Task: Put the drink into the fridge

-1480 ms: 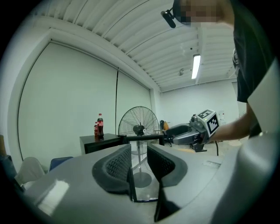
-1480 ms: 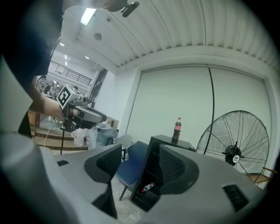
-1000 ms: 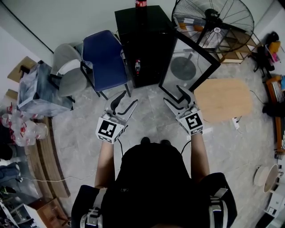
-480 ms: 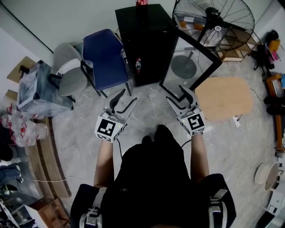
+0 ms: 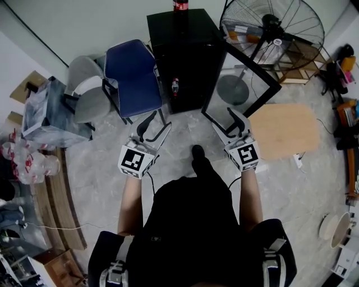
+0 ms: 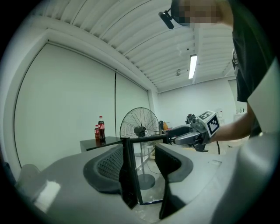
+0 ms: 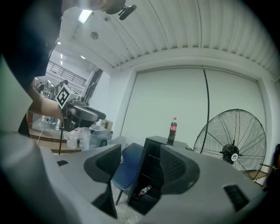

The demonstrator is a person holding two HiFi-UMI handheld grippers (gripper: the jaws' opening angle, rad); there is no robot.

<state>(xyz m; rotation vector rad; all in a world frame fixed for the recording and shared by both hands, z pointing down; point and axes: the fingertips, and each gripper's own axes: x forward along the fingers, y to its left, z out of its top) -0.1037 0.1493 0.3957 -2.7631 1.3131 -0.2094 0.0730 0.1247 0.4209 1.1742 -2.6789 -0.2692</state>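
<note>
The left gripper [image 5: 159,124] is spread wide and empty before the open fridge [image 5: 185,50]. The right gripper [image 5: 224,119], whose jaws have just been closing a little, also stands apart with nothing between them, near the swung-out glass door [image 5: 242,78]. A cola bottle [image 5: 179,4] stands upright on top of the fridge, and a small bottle [image 5: 175,87], seemingly on its side, lies on a shelf inside.

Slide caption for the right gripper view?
Empty right claw, jaws just narrowed, faces open black fridge: cola bottle on top, small bottle lying inside.
</note>
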